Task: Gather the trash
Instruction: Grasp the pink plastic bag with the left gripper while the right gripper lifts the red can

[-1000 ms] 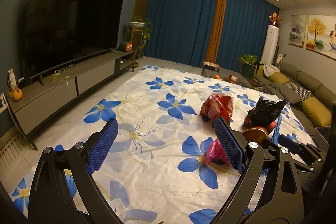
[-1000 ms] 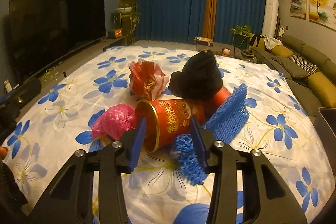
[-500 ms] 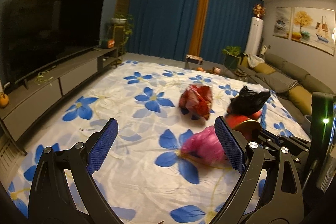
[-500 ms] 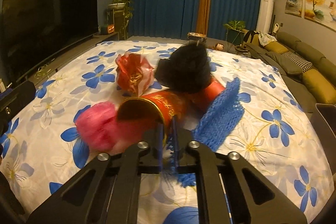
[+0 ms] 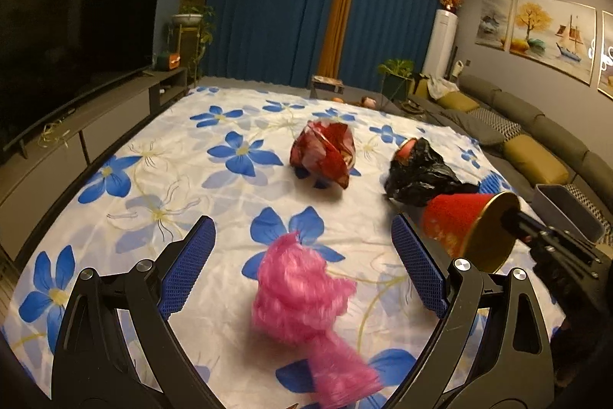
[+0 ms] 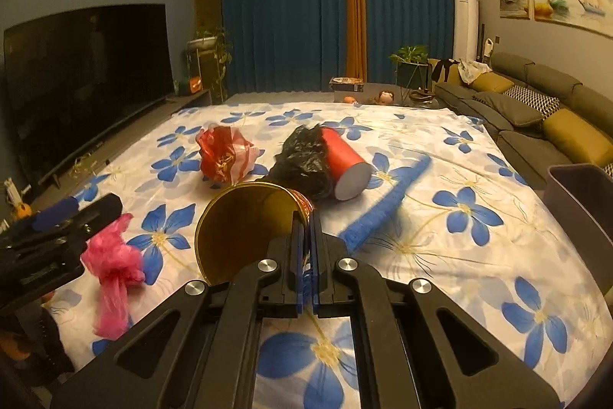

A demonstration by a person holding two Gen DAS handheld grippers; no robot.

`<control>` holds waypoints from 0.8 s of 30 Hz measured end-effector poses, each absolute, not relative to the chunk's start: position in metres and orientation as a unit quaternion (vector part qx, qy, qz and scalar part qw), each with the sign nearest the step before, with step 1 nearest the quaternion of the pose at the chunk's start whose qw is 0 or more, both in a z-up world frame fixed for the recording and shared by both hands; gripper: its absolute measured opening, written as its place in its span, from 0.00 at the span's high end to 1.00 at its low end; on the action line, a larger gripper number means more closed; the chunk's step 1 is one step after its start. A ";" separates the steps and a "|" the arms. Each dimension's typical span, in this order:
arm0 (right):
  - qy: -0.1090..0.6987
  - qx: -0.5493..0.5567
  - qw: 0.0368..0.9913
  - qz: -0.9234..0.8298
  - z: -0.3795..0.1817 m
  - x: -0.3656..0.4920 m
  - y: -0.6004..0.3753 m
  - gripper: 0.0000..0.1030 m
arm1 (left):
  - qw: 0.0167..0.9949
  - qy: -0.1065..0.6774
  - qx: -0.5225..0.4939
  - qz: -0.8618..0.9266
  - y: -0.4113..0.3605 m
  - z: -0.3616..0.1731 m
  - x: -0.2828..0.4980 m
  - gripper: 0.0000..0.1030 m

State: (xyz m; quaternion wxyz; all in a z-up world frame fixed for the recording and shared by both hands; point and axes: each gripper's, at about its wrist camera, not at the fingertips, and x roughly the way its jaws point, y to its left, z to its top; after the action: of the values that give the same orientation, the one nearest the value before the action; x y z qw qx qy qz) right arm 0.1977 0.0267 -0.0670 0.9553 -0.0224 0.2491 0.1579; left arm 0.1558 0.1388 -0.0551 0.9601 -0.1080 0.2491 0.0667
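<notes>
**Right tool grips the red can; left tool wide over the pink bag**

While the right tool (image 6: 305, 248) is clamped on the rim wall of the red can (image 6: 245, 225), the can is off the flowered sheet (image 6: 459, 217), its gold open mouth facing the camera. Landmark: that can. Just beyond it lies the black bag (image 6: 306, 160), touching a second red tube (image 6: 345, 160) with a white end. Left of the black bag sits a crumpled red wrapper (image 6: 226, 156). Right of the can a blue foam net (image 6: 387, 202) lies on the sheet. Left of the can lies the pink bag (image 5: 302, 298), between the widely spread fingers of the left tool (image 5: 302, 267), not touched by either pad. Far right of the can stands a grey bin (image 6: 582, 202).
</notes>
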 end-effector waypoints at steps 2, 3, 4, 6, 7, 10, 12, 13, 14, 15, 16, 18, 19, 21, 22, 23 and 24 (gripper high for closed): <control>0.243 -0.019 0.957 0.158 -0.064 0.192 0.021 0.96 | 0.959 0.252 -0.109 0.065 0.140 -0.056 0.152 0.11; 0.240 -0.018 0.958 0.158 -0.063 0.189 0.019 0.96 | 0.958 0.257 -0.111 0.063 0.142 -0.057 0.150 0.11; 0.238 -0.017 0.958 0.157 -0.062 0.186 0.017 0.96 | 0.956 0.263 -0.115 0.063 0.143 -0.057 0.148 0.11; 0.236 -0.016 0.959 0.157 -0.062 0.184 0.014 0.96 | 0.953 0.269 -0.125 0.056 0.144 -0.059 0.145 0.11; 0.235 -0.014 0.959 0.158 -0.061 0.182 0.013 0.96 | 0.952 0.273 -0.125 0.056 0.143 -0.061 0.144 0.11; 0.230 -0.014 0.960 0.158 -0.059 0.176 0.011 0.96 | 0.950 0.285 -0.116 0.057 0.140 -0.066 0.143 0.12; 0.225 -0.016 0.962 0.157 -0.056 0.172 0.010 0.96 | 0.946 0.297 -0.117 0.053 0.140 -0.069 0.144 0.15; 0.223 -0.016 0.962 0.156 -0.055 0.171 0.008 0.96 | 0.945 0.300 -0.117 0.052 0.139 -0.069 0.144 0.15; 0.222 -0.015 0.962 0.155 -0.054 0.170 0.007 0.96 | 0.945 0.303 -0.115 0.052 0.139 -0.070 0.144 0.16; 0.222 -0.014 0.963 0.155 -0.054 0.169 0.005 0.96 | 0.943 0.310 -0.111 0.052 0.138 -0.071 0.146 0.19; 0.222 -0.012 0.963 0.153 -0.053 0.168 0.004 0.96 | 0.940 0.319 -0.109 0.051 0.138 -0.073 0.147 0.22; 0.220 -0.010 0.964 0.151 -0.053 0.166 0.001 0.96 | 0.937 0.330 -0.112 0.041 0.138 -0.076 0.150 0.30; 0.219 -0.008 0.964 0.149 -0.052 0.165 -0.001 0.96 | 0.935 0.334 -0.112 0.039 0.137 -0.078 0.151 0.32; 0.218 -0.005 0.965 0.147 -0.052 0.163 -0.004 0.96 | 0.934 0.338 -0.112 0.035 0.136 -0.079 0.151 0.40; 0.218 -0.003 0.965 0.146 -0.051 0.163 -0.006 0.96 | 0.934 0.339 -0.111 0.031 0.135 -0.079 0.151 0.43; 0.218 0.000 0.965 0.144 -0.051 0.162 -0.008 0.96 | 0.933 0.340 -0.111 0.029 0.134 -0.080 0.151 0.48; 0.218 0.001 0.965 0.144 -0.050 0.162 -0.009 0.96 | 0.932 0.343 -0.112 0.026 0.134 -0.081 0.152 0.53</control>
State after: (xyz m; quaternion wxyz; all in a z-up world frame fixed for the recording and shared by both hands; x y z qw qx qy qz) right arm 0.1616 -0.0094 -0.0505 0.9653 0.0011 0.2180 0.1436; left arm 0.1520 0.1336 -0.0807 0.9323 -0.1124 0.3428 0.0257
